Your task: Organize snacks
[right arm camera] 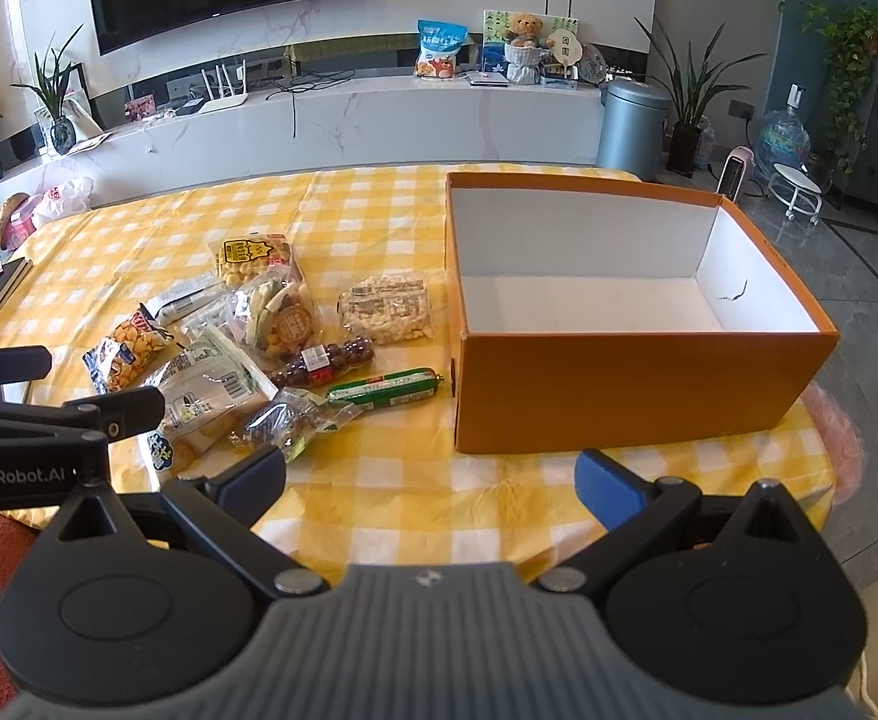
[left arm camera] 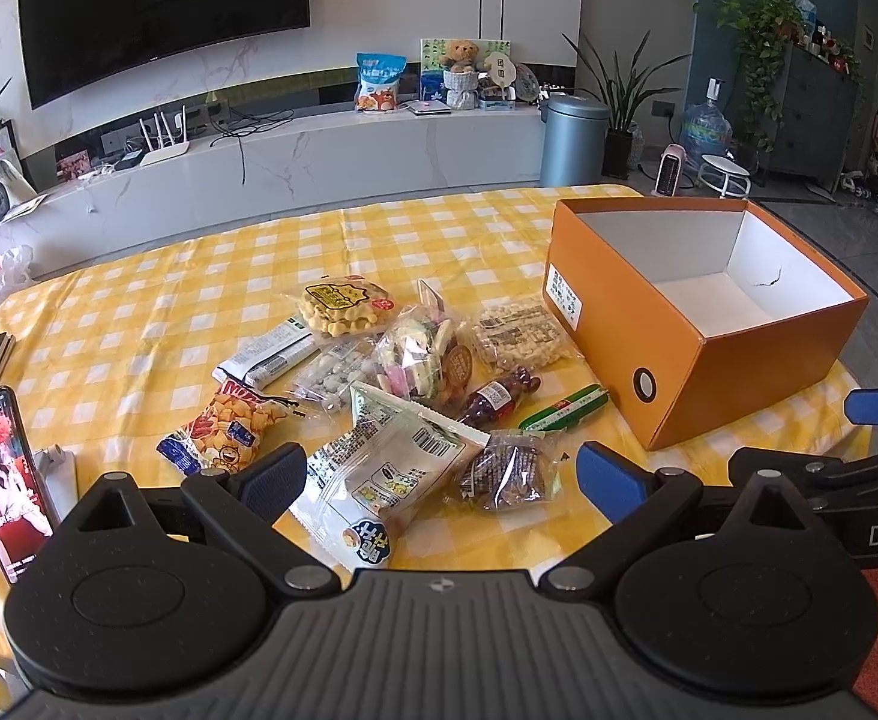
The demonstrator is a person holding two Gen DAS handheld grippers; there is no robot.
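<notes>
Left wrist: left gripper [left arm camera: 442, 480] spread wide, empty, over snack packets [left arm camera: 390, 372] heaped mid-table; bare checked cloth [left arm camera: 168, 276] beyond.

Right wrist: right gripper [right arm camera: 429, 483] gaping, empty, just short of orange box [right arm camera: 619, 384] at table's right edge.

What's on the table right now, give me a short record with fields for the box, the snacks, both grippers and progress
box: orange box, open top, nothing inside
snacks: packets piled left of the box, green sausage stick nearest it
surface: yellow checked tablecloth
left gripper: open, holding nothing
right gripper: open, holding nothing
progress: no snack boxed yet
</notes>
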